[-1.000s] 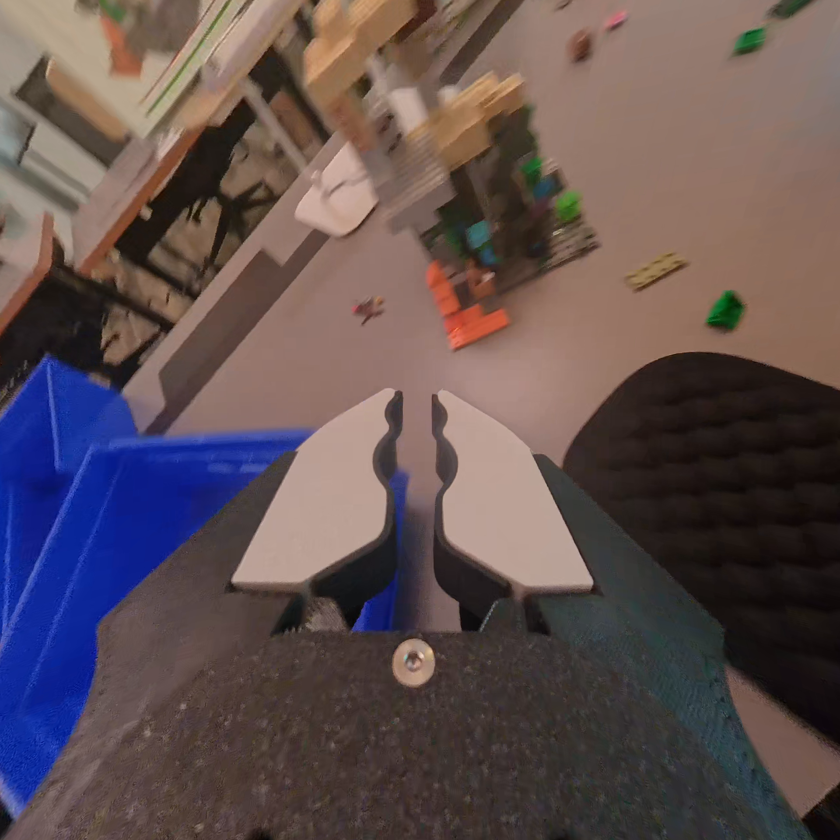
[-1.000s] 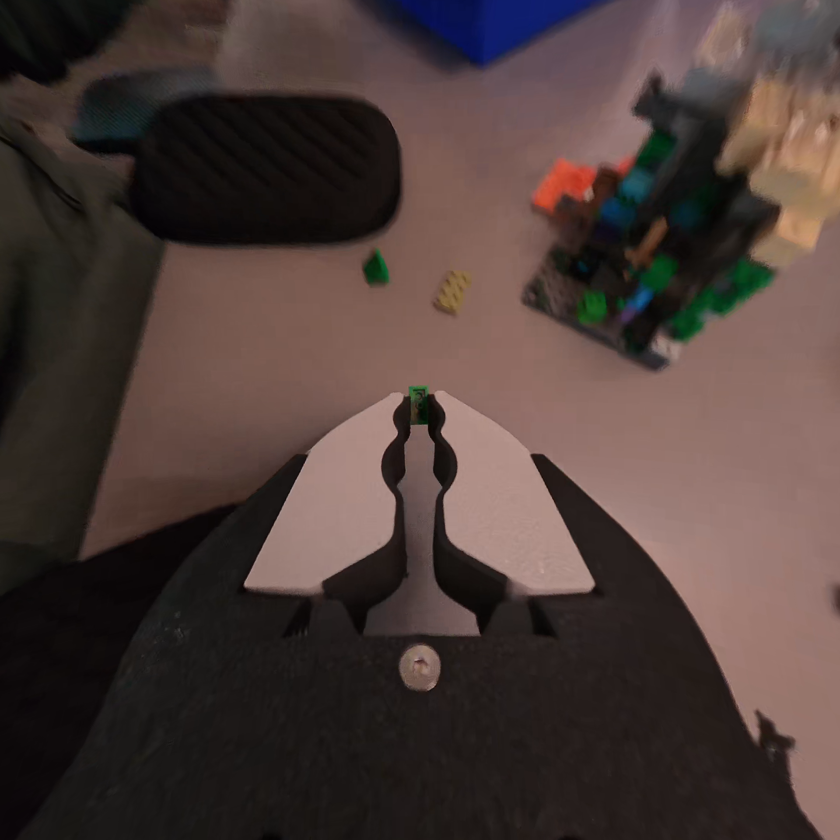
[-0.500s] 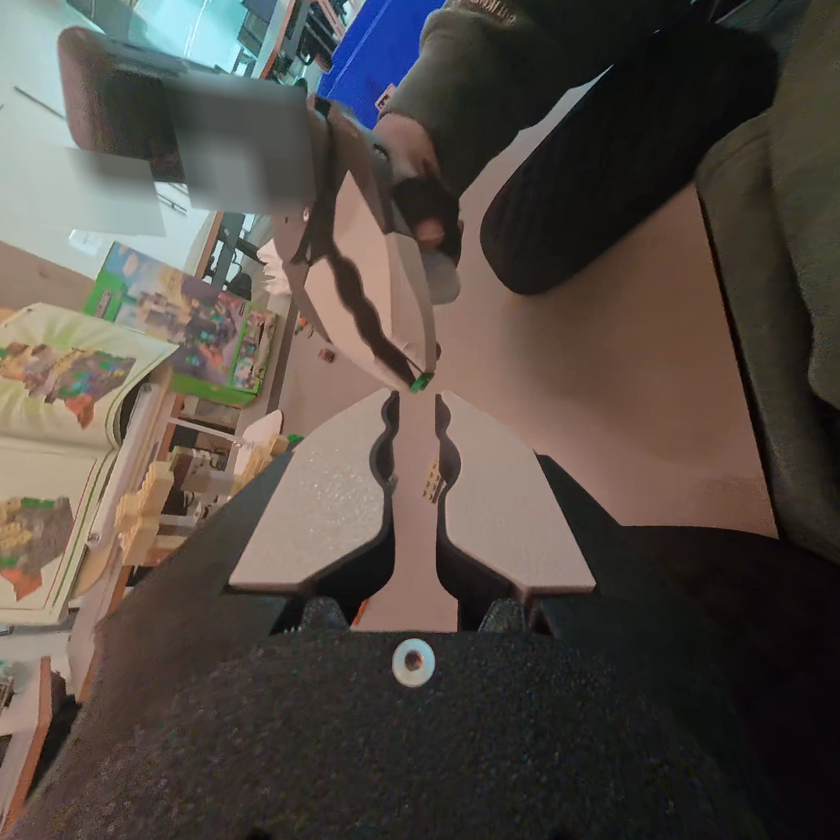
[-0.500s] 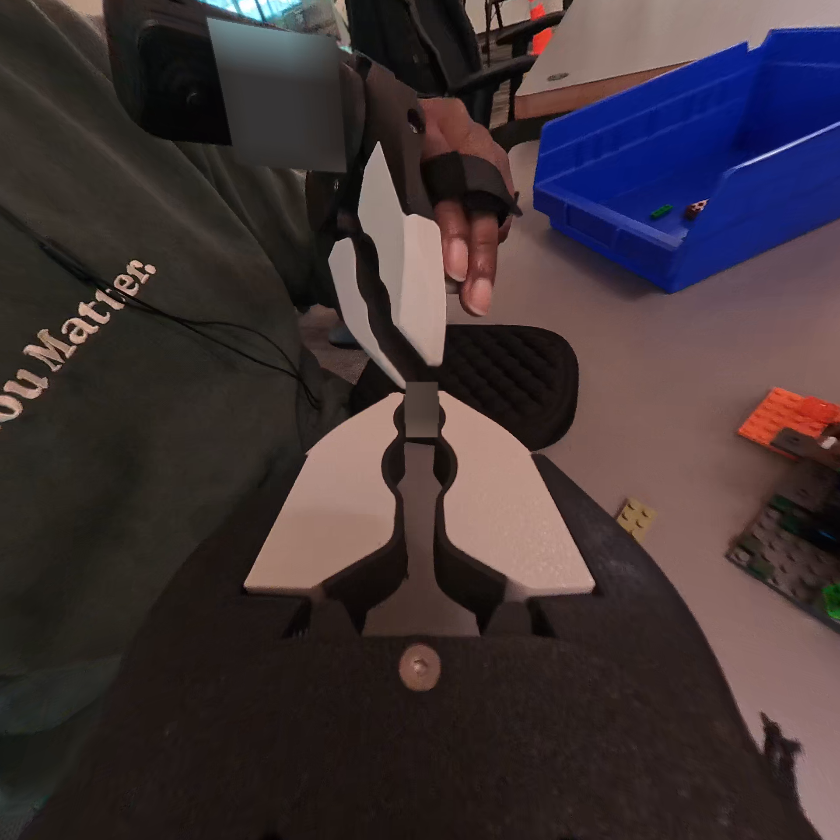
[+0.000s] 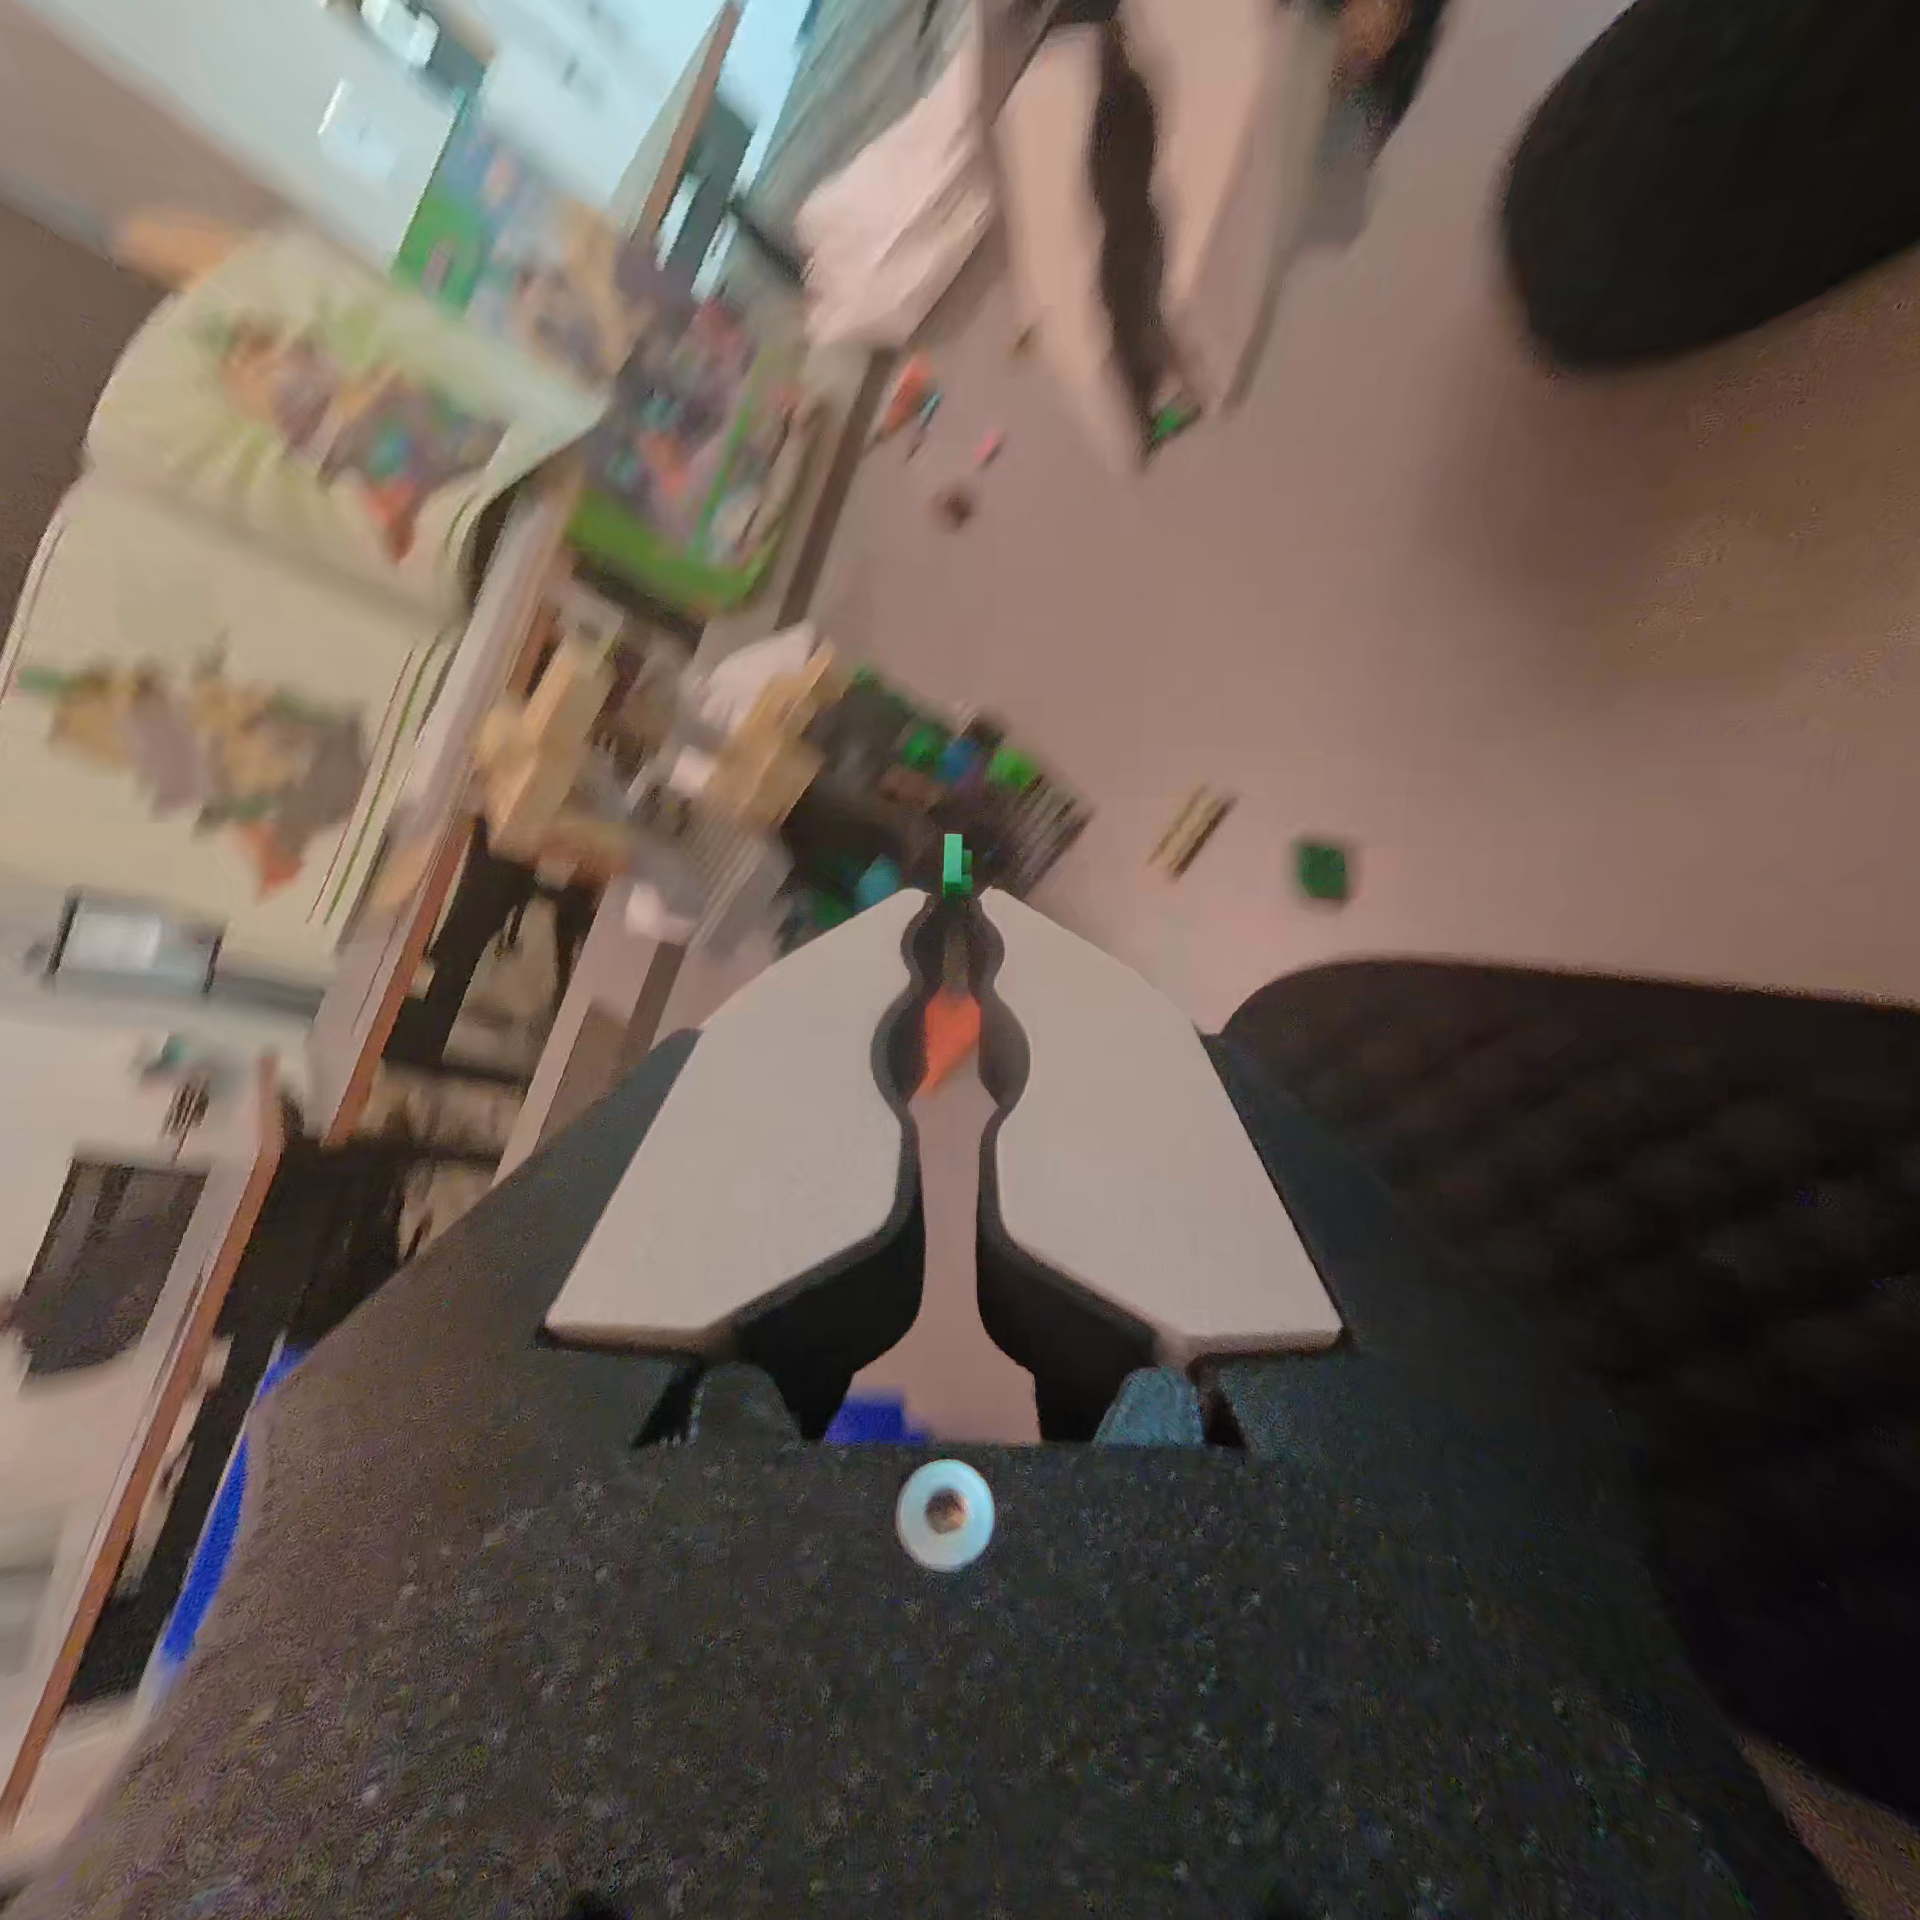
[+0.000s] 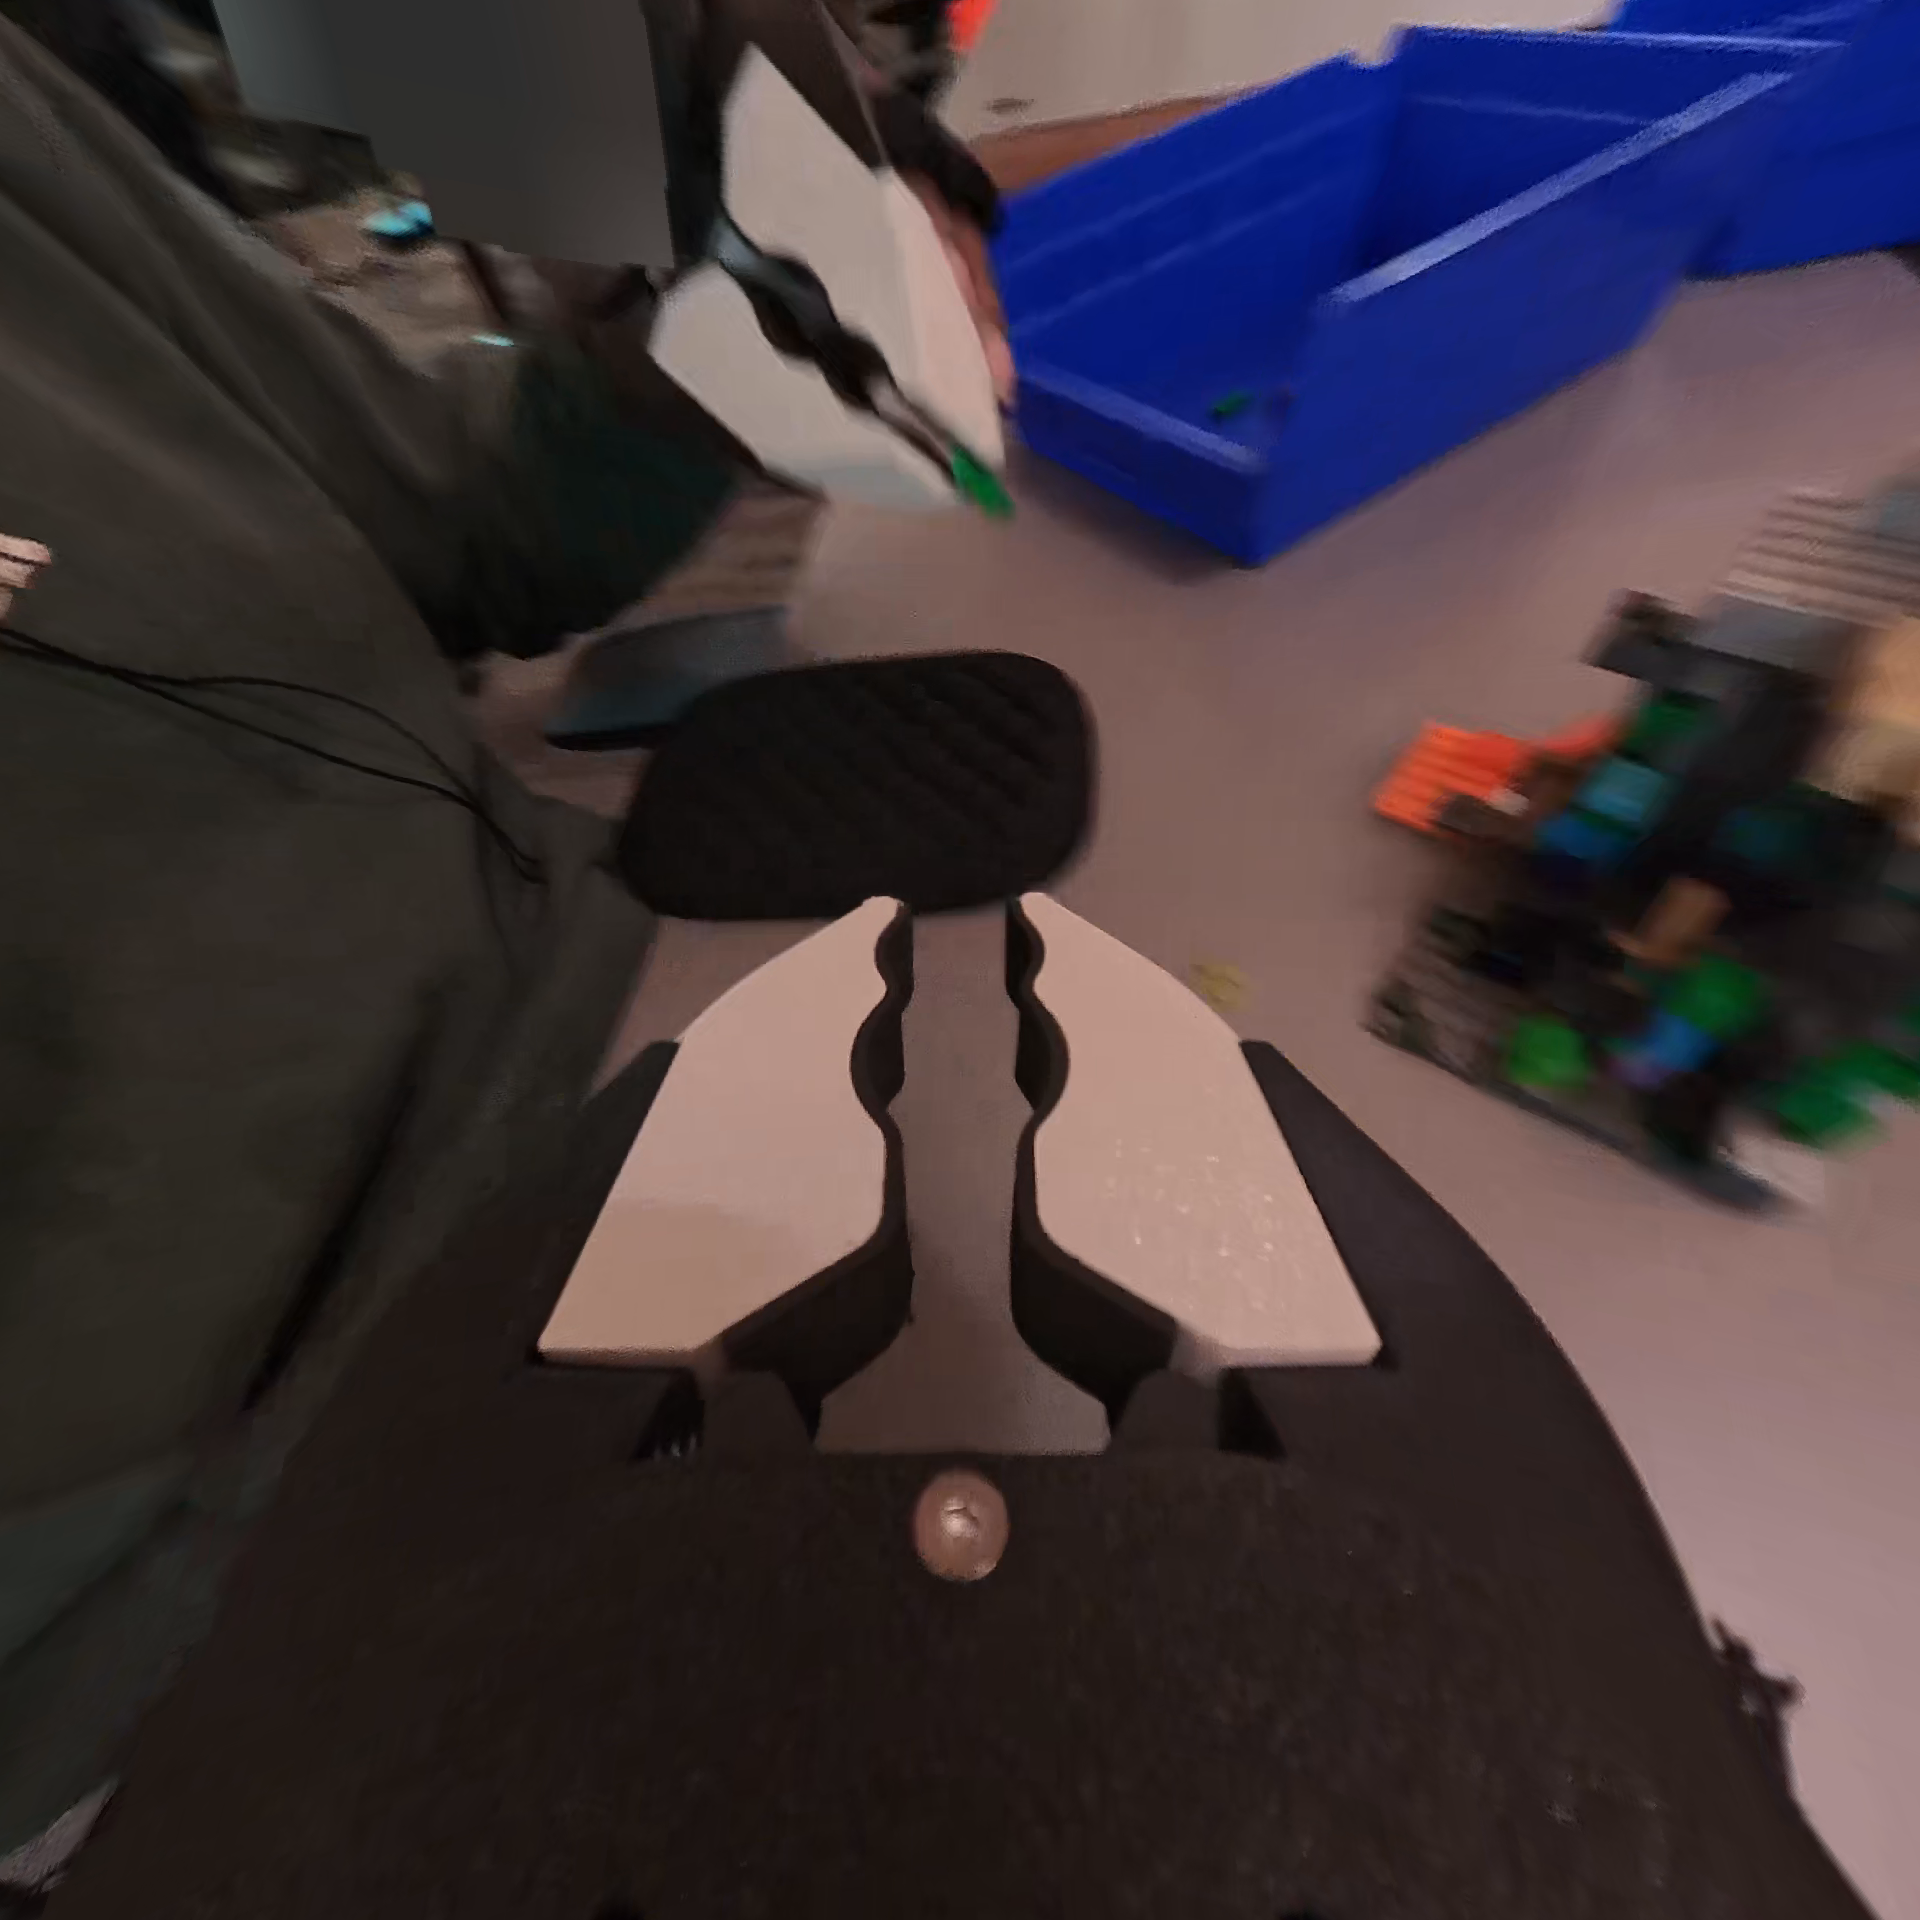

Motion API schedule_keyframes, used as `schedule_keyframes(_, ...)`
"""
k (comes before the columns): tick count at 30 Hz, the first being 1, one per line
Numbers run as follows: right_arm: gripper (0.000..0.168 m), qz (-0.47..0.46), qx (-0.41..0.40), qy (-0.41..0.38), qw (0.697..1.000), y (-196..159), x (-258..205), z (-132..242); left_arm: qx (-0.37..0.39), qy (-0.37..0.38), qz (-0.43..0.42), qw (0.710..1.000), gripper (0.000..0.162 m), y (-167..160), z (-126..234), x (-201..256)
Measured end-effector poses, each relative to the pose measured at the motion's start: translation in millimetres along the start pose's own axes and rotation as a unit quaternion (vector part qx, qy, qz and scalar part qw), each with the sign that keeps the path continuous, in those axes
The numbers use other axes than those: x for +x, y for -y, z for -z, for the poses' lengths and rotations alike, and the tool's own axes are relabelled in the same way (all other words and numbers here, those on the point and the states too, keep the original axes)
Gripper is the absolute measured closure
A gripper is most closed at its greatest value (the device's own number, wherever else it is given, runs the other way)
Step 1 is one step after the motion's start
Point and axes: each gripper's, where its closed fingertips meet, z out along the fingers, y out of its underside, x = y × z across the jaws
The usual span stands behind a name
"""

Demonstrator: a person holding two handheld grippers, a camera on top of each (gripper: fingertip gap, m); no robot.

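My left tool (image 5: 953, 902) has its pale, wavy-edged fingers drawn nearly together, pinching a small green brick (image 5: 956, 865) at the very tips; the little plastic piece stands up just proud of them. In the right wrist view I see the same tool (image 6: 961, 457) from the side, hanging above the grey surface (image 6: 1195, 665) with the green brick (image 6: 977, 480) poking out of its tip, close to the near corner of a blue plastic bin (image 6: 1340, 343).

My right tool (image 6: 958, 914) stands apart, a clear gap between its matte fingers, and grips nothing. Just beyond its tips lies a black oval pad (image 6: 862, 779) with a quilted, ribbed texture. Off to the right sits a blocky brick model (image 6: 1704, 935), dark with green, blue and orange patches, too blurred for detail. A small yellowish plate (image 6: 1221, 982) lies on the surface between the tool and the model. A dark green sleeve (image 6: 208, 727) of soft fabric fills the left side.

From the left wrist view the brick model (image 5: 914, 790) is behind the pinched piece, smeared by motion, with an open booklet (image 5: 239, 582) of coloured pictures further left. A loose green brick (image 5: 1322, 871) rests on the surface to the right, and the textured black pad (image 5: 1621, 1195) is beside my tool.
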Motion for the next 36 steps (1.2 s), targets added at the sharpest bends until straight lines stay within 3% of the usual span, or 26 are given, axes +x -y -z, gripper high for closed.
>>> schedule_keyframes(3, 0.149, 0.003, -0.048, -0.14, 0.989, -29.5, 52.8, 46.1, -0.087, 0.087, 0.03, 0.992, 0.158, -53.7, 23.4, -46.6)
schedule_keyframes(7, 0.147, -0.05, -0.127, -0.284, 0.949, -88.5, 110.6, 111.4, -0.211, 0.157, 0.074, 0.962, 0.158, -124.0, 53.2, -81.5)
schedule_keyframes(9, 0.143, -0.086, -0.157, -0.295, 0.938, -115.6, 119.3, 124.8, -0.262, 0.163, 0.109, 0.945, 0.157, -152.2, 61.3, -85.1)
schedule_keyframes(13, 0.14, -0.097, -0.184, -0.28, 0.937, -138.7, 117.0, 116.9, -0.309, 0.169, 0.148, 0.924, 0.156, -180.3, 64.9, -84.6)
schedule_keyframes(19, 0.138, -0.072, -0.224, -0.27, 0.934, -144.4, 118.7, 99.2, -0.298, 0.158, 0.161, 0.927, 0.152, -177.2, 57.3, -79.1)
schedule_keyframes(25, 0.147, -0.084, -0.249, -0.244, 0.934, -144.6, 114.5, 94.5, -0.265, 0.145, 0.174, 0.937, 0.15, -164.8, 53.2, -74.1)
schedule_keyframes(28, 0.152, -0.076, -0.234, -0.223, 0.943, -134.8, 105.2, 86.3, -0.218, 0.126, 0.175, 0.952, 0.152, -142.5, 44.6, -66.0)
schedule_keyframes(29, 0.168, -0.07, -0.212, -0.213, 0.951, -125.8, 99.8, 80.5, -0.203, 0.119, 0.173, 0.956, 0.152, -134.0, 41.4, -62.2)
schedule_keyframes(32, 0.168, -0.049, -0.165, -0.164, 0.971, -99.9, 75.1, 59.6, -0.143, 0.085, 0.162, 0.973, 0.152, -100.7, 26.9, -43.9)
schedule_keyframes(36, 0.168, 0.0, -0.174, -0.169, 0.97, -87.1, 66.4, 48.0, -0.109, 0.05, 0.133, 0.984, 0.152, -71.5, 9.0, -21.3)
